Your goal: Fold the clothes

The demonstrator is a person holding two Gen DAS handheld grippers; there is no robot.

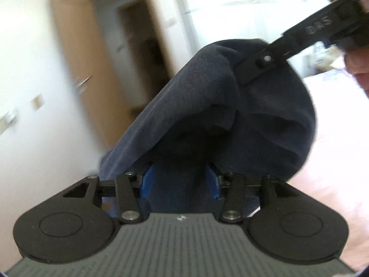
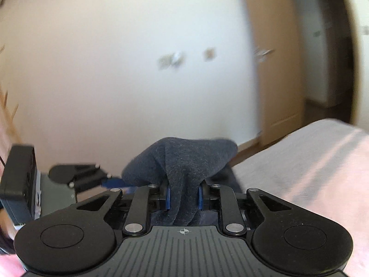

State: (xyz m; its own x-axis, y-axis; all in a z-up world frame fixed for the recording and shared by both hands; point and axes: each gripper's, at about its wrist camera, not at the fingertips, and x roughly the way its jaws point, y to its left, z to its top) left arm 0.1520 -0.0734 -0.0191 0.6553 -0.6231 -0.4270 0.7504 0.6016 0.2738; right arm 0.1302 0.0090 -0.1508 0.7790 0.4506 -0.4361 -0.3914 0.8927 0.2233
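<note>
The dark garment [image 1: 230, 106] is clamped between both hand-held grippers, left [image 1: 180, 182] and right [image 2: 183, 197]. It is bunched directly ahead of each, above the bed [image 2: 311, 161].

Left wrist view looked along its fingers, tilted up, lens close against the cloth [image 1: 207, 115], toward the door [image 1: 76, 53]. Right wrist view faced the wall [image 2: 115, 69] across the bed [image 2: 311, 166]. Both shared cloth, door, bed.

Black linkages, silver screws — blue fingers [image 2: 168, 197].
</note>
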